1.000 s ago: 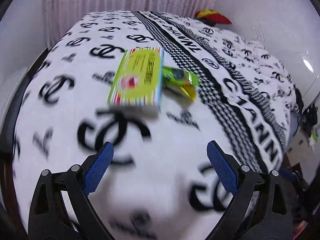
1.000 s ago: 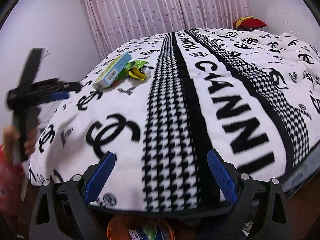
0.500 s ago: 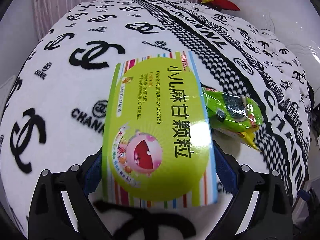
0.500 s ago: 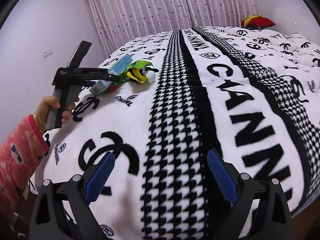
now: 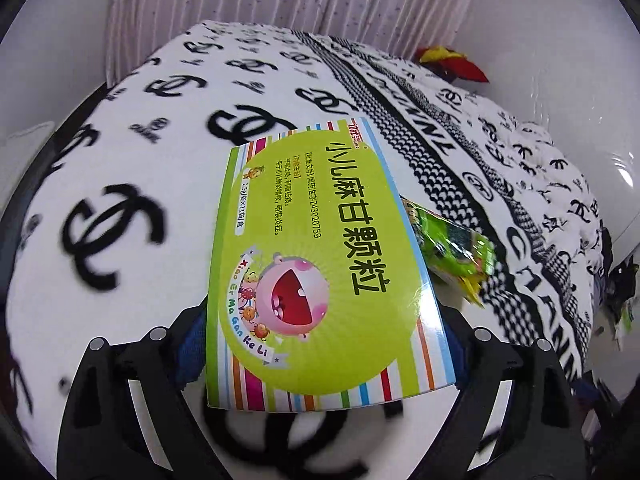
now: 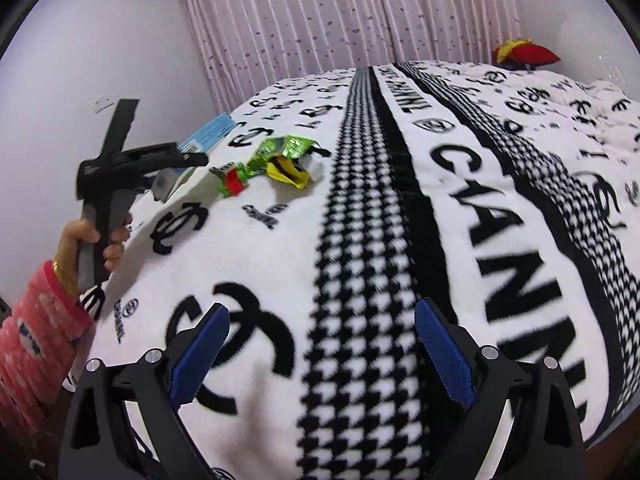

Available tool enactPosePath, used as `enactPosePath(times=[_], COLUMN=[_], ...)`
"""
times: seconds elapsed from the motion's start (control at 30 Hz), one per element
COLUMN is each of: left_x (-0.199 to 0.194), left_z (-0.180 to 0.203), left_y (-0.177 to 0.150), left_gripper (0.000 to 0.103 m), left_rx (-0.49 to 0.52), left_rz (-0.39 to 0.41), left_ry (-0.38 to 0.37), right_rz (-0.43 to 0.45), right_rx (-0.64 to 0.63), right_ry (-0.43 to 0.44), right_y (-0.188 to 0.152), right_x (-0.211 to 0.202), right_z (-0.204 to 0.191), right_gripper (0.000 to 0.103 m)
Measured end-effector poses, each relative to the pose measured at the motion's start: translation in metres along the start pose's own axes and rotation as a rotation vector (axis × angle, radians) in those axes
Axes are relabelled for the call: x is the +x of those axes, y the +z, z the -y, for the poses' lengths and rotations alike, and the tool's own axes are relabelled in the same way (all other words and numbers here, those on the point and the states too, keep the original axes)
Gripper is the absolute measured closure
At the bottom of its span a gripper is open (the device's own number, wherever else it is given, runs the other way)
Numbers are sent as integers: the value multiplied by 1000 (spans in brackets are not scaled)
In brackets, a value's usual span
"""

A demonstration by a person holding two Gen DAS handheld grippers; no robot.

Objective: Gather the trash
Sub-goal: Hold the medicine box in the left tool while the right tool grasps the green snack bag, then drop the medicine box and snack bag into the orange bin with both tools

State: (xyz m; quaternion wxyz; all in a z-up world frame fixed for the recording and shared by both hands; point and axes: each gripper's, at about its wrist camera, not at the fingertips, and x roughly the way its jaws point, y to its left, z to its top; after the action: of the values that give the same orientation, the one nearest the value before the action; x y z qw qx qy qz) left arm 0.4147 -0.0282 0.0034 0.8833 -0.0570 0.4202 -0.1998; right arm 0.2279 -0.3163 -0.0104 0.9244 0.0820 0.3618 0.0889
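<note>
A green medicine box point(image 5: 320, 264) with striped edges fills the left wrist view, held between the blue pads of my left gripper point(image 5: 324, 344) and lifted off the white and black blanket point(image 5: 132, 168). From the right wrist view the left gripper point(image 6: 176, 168) holds the box point(image 6: 208, 136) tilted above the bed. Crumpled green and yellow wrappers point(image 6: 280, 160) lie on the blanket just right of it; they also show in the left wrist view point(image 5: 456, 252). My right gripper point(image 6: 320, 356) is open and empty above the bed's near part.
A red and yellow cushion point(image 6: 524, 54) lies at the far right of the bed. Pink curtains point(image 6: 360, 12) hang behind. A white wall point(image 6: 80, 60) stands on the left. Dark clutter point(image 5: 616, 300) lies beside the bed on the right.
My left gripper closed in on the green box, shut on it and lifted it off the blanket. My right gripper moved forward over the bed, still open.
</note>
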Motion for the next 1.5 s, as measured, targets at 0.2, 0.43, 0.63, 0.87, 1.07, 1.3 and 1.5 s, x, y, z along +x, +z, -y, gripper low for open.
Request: enactPosePath(times=[0.2, 0.43, 0.63, 0.87, 1.07, 1.3, 1.5], left_x=[-49, -82, -92, -93, -94, -109, -140], left_z=[1, -1, -8, -15, -12, 5, 32], left_y=[-36, -73, -89, -96, -102, -109, -130], left_gripper=[16, 16, 16, 16, 16, 16, 16], left_rx=[11, -15, -51, -68, -67, -50, 1], left_rz=[21, 39, 43, 33, 24, 32, 43], left_ry=[26, -19, -48, -58, -69, -83, -91], right_rz=[11, -78, -218, -384, -354, -253, -197], right_rx=[-103, -256, -281, -297, -241, -179, -193], right_ry=[36, 111, 68, 14, 49, 147, 188], right_y=[48, 145, 194, 190, 191, 194, 151], right_x=[23, 101, 185, 237, 214, 141, 54], right_z=[-15, -41, -65, -72, -74, -73, -74], right_gripper=[11, 11, 11, 53, 82, 83, 83])
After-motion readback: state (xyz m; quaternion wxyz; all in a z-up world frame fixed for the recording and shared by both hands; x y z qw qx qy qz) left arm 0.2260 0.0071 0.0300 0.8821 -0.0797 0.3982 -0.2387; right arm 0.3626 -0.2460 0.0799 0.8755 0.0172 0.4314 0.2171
